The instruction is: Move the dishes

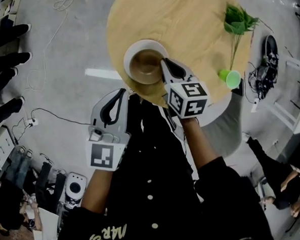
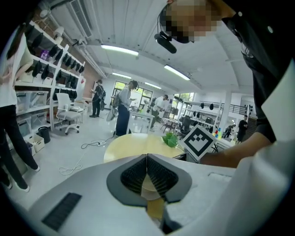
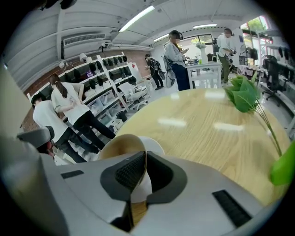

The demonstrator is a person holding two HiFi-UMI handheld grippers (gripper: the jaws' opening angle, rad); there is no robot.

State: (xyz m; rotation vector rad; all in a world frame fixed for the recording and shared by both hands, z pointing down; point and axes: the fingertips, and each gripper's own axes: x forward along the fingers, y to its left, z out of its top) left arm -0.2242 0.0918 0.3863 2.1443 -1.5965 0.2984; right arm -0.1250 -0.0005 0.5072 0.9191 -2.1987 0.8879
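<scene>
Head view: round pale-wood tabletop (image 1: 189, 23), white plate (image 1: 128, 55) beneath brown bowl (image 1: 145, 67)
Right claw (image 1: 162, 61): clenched on bowl's thin rim
Left claw (image 1: 124, 91): clenched, seemingly empty

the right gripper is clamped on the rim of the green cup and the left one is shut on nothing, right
Not quite. The right gripper is clamped on the rim of the brown bowl, not the green cup, which stands apart near the table's edge. The right gripper view shows the bowl's thin wall between the jaws. The left gripper is indeed shut on nothing.
</scene>
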